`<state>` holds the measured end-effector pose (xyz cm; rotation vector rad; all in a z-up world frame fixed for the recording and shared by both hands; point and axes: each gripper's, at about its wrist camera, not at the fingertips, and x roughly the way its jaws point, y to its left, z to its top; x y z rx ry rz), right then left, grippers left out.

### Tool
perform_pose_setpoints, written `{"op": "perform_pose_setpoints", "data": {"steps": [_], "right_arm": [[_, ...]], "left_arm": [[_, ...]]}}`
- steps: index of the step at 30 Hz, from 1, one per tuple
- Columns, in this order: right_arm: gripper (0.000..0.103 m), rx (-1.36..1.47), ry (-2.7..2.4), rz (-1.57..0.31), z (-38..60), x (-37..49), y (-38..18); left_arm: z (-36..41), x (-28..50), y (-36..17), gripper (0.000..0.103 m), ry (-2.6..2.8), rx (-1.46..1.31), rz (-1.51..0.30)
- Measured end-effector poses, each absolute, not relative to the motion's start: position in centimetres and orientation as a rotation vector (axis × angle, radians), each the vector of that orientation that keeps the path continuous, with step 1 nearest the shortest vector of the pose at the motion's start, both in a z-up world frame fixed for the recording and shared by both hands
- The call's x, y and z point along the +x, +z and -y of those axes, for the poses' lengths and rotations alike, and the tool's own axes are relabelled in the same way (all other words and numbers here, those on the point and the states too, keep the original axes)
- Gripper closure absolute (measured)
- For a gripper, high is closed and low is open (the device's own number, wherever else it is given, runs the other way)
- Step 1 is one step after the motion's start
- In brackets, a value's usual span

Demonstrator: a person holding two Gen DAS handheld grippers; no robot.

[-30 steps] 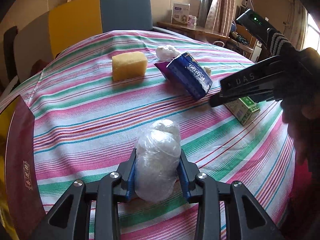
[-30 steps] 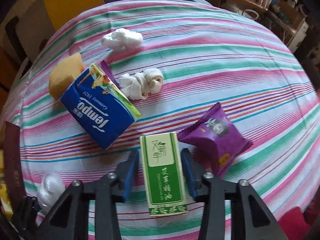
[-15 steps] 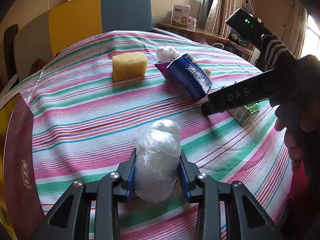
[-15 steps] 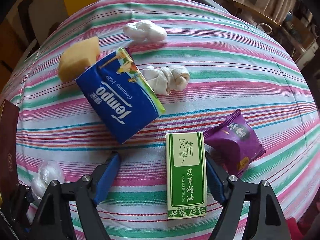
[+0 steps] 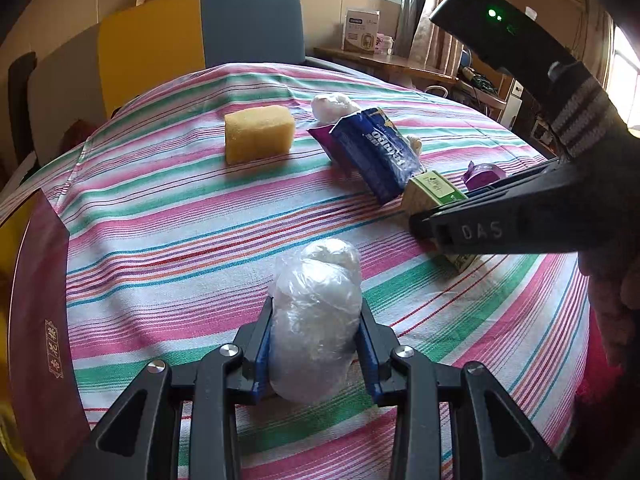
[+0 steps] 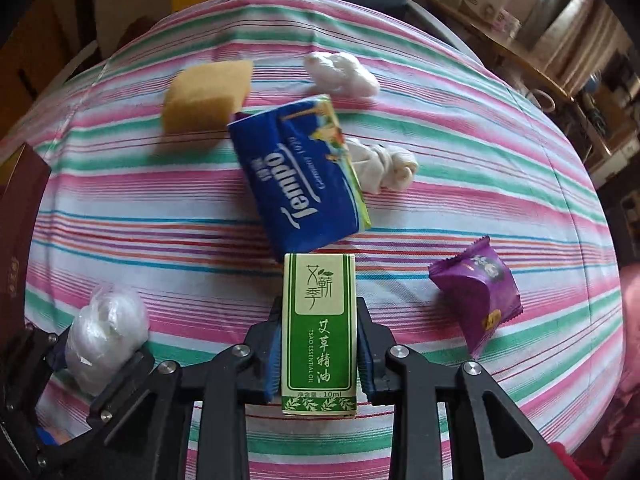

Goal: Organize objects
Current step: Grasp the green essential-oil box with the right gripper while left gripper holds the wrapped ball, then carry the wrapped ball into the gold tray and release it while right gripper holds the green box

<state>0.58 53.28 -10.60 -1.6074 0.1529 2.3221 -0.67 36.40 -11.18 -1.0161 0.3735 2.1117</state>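
1. Since half a second ago, right gripper (image 6: pixel 318 354) jaws have just closed, now clamping the green box (image 6: pixel 319 332) on the striped tablecloth (image 6: pixel 460 168), below the blue tissue pack (image 6: pixel 298 176).
2. Left gripper (image 5: pixel 316 354) grips a plastic-wrapped bundle (image 5: pixel 316 320).

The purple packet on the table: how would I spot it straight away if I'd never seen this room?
Start at the round table with the striped cloth. Find the green-and-white box clamped in the right tongs; the purple packet lies just to its right, apart from it. It is the only shiny purple wrapper with crimped ends lying out in the open.
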Motion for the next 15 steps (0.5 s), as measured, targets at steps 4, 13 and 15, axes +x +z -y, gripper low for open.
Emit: {"op": "perform_pose_setpoints", "data": {"steps": [4, 13, 15], "right_arm": [[0.072, -1.621, 2.328, -0.149, -52.5, -0.8, -10.8], [0.072, -1.628, 2.328, -0.170, -52.7, -1.1, -11.1], [0.072, -1.627, 2.329, -0.170, -52.7, -1.1, -10.9]], "left_arm": [[-36.6, -0.6, -11.2, 0.066, 2.117, -1.012, -0.385], [-36.7, -0.6, -11.3, 0.066, 2.124, -1.006, -0.398], [-36.7, -0.6, -11.3, 0.068, 2.125, -1.003, -0.402]]}}
